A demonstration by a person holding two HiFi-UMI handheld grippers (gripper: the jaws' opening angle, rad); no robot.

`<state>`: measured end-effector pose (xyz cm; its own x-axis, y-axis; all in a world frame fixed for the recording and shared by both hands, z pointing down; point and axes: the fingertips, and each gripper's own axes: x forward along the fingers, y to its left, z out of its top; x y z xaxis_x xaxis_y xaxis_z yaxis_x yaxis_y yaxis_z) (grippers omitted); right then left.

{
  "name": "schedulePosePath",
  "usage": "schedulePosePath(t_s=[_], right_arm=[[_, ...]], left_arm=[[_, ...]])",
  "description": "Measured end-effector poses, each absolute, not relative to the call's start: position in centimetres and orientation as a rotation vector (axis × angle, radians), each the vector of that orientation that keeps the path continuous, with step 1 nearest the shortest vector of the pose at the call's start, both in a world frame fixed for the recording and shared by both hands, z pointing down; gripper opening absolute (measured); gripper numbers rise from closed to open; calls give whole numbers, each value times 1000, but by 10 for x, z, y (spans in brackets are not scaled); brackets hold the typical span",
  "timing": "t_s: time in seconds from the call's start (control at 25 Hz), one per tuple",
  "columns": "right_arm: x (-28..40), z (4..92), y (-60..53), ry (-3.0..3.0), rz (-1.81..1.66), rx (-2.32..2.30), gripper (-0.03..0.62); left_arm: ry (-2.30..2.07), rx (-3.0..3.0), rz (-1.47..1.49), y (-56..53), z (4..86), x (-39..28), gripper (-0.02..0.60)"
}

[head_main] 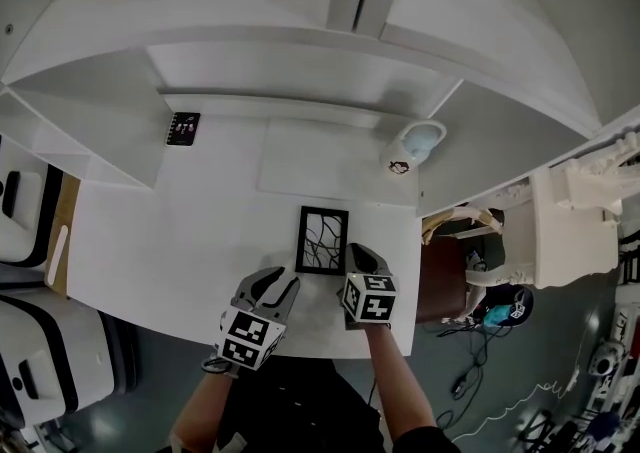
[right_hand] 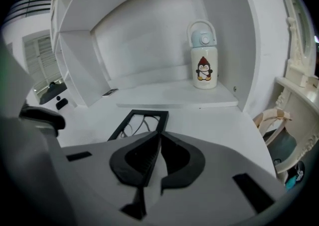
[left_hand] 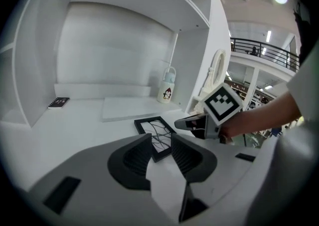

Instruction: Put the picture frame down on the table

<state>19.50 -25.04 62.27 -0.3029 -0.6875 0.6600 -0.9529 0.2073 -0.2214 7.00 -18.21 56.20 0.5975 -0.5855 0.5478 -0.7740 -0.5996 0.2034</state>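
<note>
Two grippers work at the near edge of the table [head_main: 150,271]: the right gripper [right_hand: 158,135] is clenched on the right edge of the picture frame [head_main: 322,240], while the left gripper [left_hand: 160,140] is spread and empty just short of its near-left corner. The frame lies on the table with bare surface around it, and a penguin bottle [head_main: 415,146] stands well apart.

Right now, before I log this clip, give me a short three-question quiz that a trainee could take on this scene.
1. True or false: the picture frame stands upright against the shelf wall.
2. Which claw has its jaws apart: A, the left claw, or B, the right claw?
3. Fill in: the penguin water bottle stands at the table's far ____ corner.
Key: 1 false, it lies flat on the table. 2 A. 3 right.
</note>
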Motion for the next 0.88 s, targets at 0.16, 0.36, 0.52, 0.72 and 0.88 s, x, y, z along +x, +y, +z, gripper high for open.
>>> schedulePosePath(t_s=[0.16,0.36,0.52,0.72,0.88], right_arm=[[186,622,-229,-2144,830,1413,86],[176,624,-206,-2213,735,1268,144],[171,634,-196,-2200,773,1199,144],[171,644,-193,-2157,740,1160,144],[174,644,-201,-2153,732,1177,143]], left_arm=[[-1011,2398,720,-183,593,80,118],[-972,2372,808,-185,620,86,130],[-982,2337,845,-189,636,87,130],[-971,2298,883,-194,648,94,130],[-973,2294,875,-201,649,98,130]])
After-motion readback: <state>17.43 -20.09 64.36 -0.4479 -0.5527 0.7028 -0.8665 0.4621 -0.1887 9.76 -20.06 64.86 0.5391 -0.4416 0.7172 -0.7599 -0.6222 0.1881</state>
